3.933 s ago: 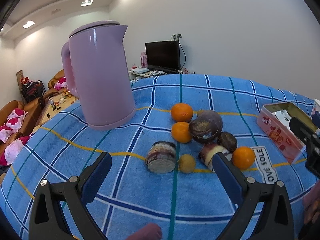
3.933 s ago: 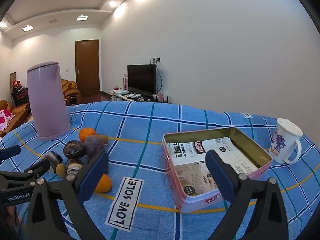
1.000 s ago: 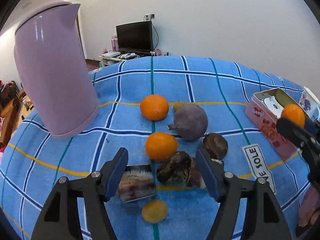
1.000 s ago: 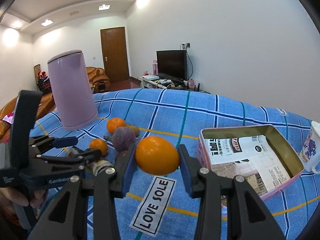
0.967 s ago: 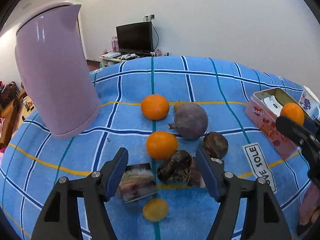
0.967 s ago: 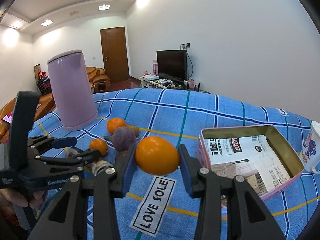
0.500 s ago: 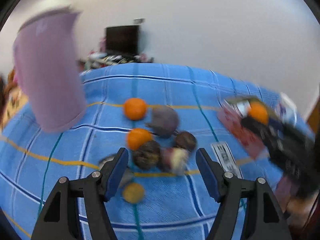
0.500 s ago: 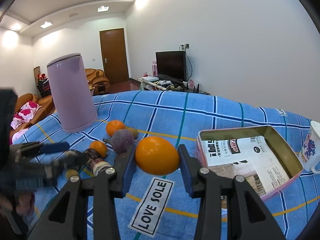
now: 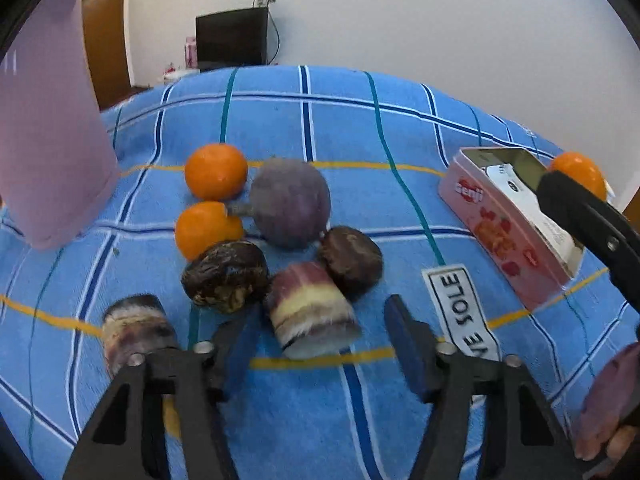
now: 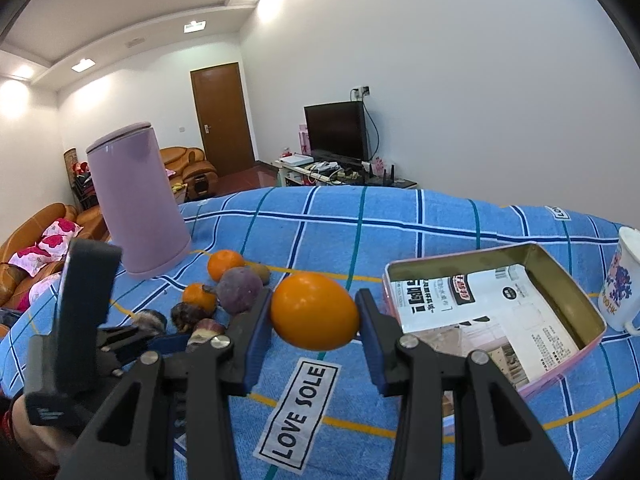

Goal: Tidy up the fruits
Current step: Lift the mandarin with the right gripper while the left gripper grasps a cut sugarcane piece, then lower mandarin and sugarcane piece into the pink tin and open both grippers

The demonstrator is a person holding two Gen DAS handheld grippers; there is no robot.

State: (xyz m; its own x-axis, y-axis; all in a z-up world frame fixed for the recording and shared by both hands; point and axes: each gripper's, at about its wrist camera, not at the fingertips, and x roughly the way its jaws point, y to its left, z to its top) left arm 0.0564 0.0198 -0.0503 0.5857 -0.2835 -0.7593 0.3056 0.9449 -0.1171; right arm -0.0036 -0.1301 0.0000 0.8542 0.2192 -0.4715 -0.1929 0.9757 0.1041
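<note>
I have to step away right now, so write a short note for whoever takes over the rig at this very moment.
Right gripper: shut on an orange, held above the cloth beside the open pink tin.
Left gripper: jaws have just been closing around the striped cane piece; pads not on it, nothing gripped.
On the blue cloth: two oranges, a round purple fruit, two dark brown fruits, a second cane piece.
Done: no fruit shows in the tin.
Left: drop in the held orange, then move the rest.
</note>
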